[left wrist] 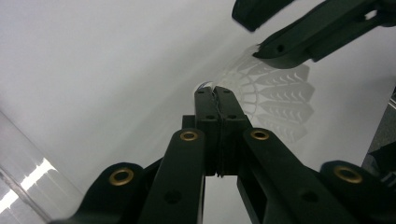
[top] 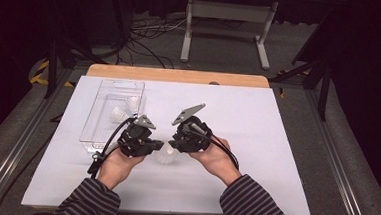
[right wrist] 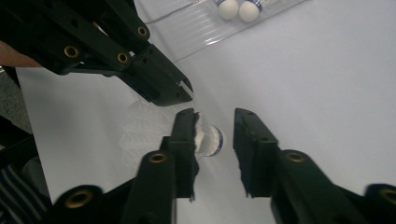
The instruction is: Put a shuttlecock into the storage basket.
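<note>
On the white table sheet (top: pixel 276 143), seen from high up: a white plastic shuttlecock (top: pixel 167 158) lying on its side between two hands. Left gripper (top: pixel 159 146) and right gripper (top: pixel 172 145) both tipped down at it, nose to nose. Off to the left, a clear plastic tray (top: pixel 94 126) with more white shuttlecocks (top: pixel 123 112) inside.

Next, along the left gripper (left wrist: pixel 215 91): black jaws pressed tight together, with no gap. Tips right at the edge of the lacy skirt (left wrist: pixel 275 100). Hard to tell whether a thin bit of skirt sits nipped between them. Other gripper (left wrist: pixel 261 35) up in the top corner, right by the skirt's far edge.

Last, along the right gripper (right wrist: pixel 215 126): jaws apart. Round white head with a blue band (right wrist: pixel 214 140) sitting in the gap, close against one jaw, clear of the other. Not squeezed yet. Left gripper (right wrist: pixel 187 91) just above, closed, at the skirt.

Trouble ahead, most likely:
- Closing off-centre on the round head: could pop out and roll away.
- Pulling with both grippers at once: could bend or tear the thin skirt.
- Lifting before a firm squeeze: could drop back on the sheet.
- Bumping gripper against gripper, so close together: could knock the shuttlecock loose.
</note>
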{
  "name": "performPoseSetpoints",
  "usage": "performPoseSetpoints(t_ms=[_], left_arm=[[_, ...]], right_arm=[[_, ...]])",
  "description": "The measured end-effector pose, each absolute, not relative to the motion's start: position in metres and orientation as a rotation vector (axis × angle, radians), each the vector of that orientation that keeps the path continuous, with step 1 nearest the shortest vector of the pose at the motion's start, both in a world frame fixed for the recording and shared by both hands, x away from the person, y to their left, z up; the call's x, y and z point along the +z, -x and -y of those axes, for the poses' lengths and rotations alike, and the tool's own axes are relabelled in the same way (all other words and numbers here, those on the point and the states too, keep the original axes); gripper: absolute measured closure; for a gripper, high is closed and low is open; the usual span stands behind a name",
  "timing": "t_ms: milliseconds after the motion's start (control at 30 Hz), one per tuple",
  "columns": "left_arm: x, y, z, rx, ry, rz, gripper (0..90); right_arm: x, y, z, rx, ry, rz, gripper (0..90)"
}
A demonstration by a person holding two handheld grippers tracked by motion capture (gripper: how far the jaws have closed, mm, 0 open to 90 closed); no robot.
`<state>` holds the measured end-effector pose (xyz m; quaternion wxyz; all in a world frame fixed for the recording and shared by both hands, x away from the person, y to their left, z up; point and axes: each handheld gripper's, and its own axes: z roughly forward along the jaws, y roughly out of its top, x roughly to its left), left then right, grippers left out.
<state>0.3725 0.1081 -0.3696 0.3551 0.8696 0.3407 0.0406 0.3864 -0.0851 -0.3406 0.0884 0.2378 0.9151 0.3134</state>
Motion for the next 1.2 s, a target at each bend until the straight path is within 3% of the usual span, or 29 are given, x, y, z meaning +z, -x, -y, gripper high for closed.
performPoseSetpoints(t_ms=[367, 700, 1200], left_arm=[[-0.368, -0.371, -0.113, 0.115, -2.237, -0.883, 89.9], [-0.369, -0.368, -0.119, 0.118, -2.247, -0.888, 89.9], [-0.368, -0.366, -0.130, 0.125, -2.220, -0.910, 89.9]], right_arm=[[-0.334, -0.382, 0.108, 1.029, -0.752, -2.594, 33.3], [-0.338, -0.378, 0.140, 1.048, -0.841, -2.458, 16.9], [-0.340, -0.366, 0.191, 1.191, -0.917, -2.282, 12.7]])
